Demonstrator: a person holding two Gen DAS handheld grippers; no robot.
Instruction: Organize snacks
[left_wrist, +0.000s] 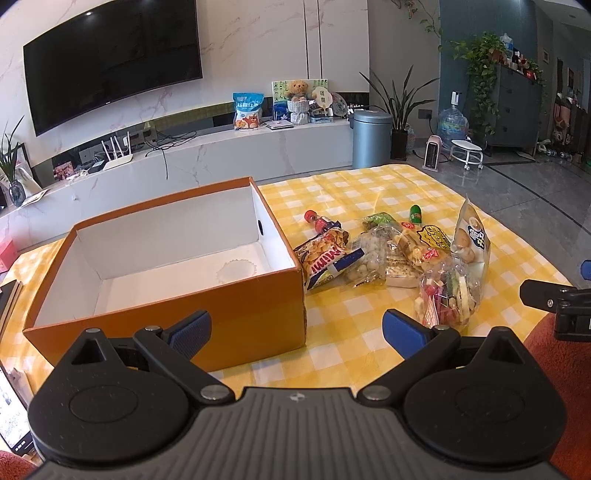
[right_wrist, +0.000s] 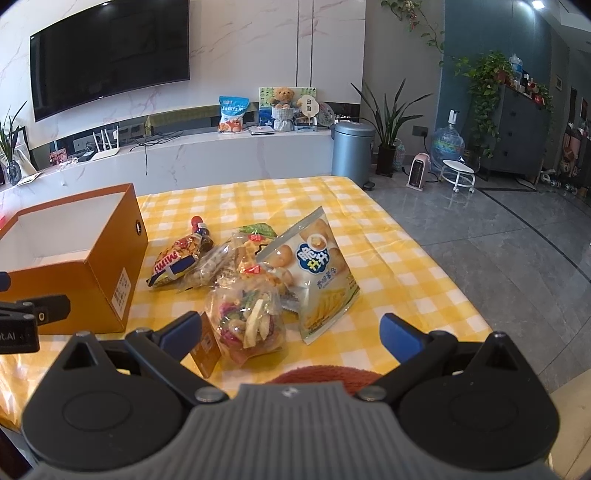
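The snacks lie in a loose heap on the yellow checked cloth (left_wrist: 332, 332), just to the right of the orange box (left_wrist: 236, 314). Nearest the box is a yellow peanut bag (left_wrist: 325, 264), touching its corner in the left wrist view, with a small red-capped bottle (left_wrist: 320, 221) behind it. Next to that sits a clear bag of pale round nuts (left_wrist: 365, 258), then a flat packet of crackers (left_wrist: 413, 247). At the front of the heap stands a clear bag of mixed dried fruit and vegetable chips (right_wrist: 251, 321), and leaning against it on the right is a white chip bag (right_wrist: 317, 273) with blue lettering. A small green bottle (left_wrist: 416, 213) lies behind the heap.

The box is open; its white inside holds only a paper cupcake liner (left_wrist: 236, 271).

The left gripper (left_wrist: 295, 328) hovers with its jaws spread wide, holding nothing, above the box's near corner. The right gripper (right_wrist: 290, 330) is likewise wide apart and empty, with the fruit-chip bag just ahead of its left finger.
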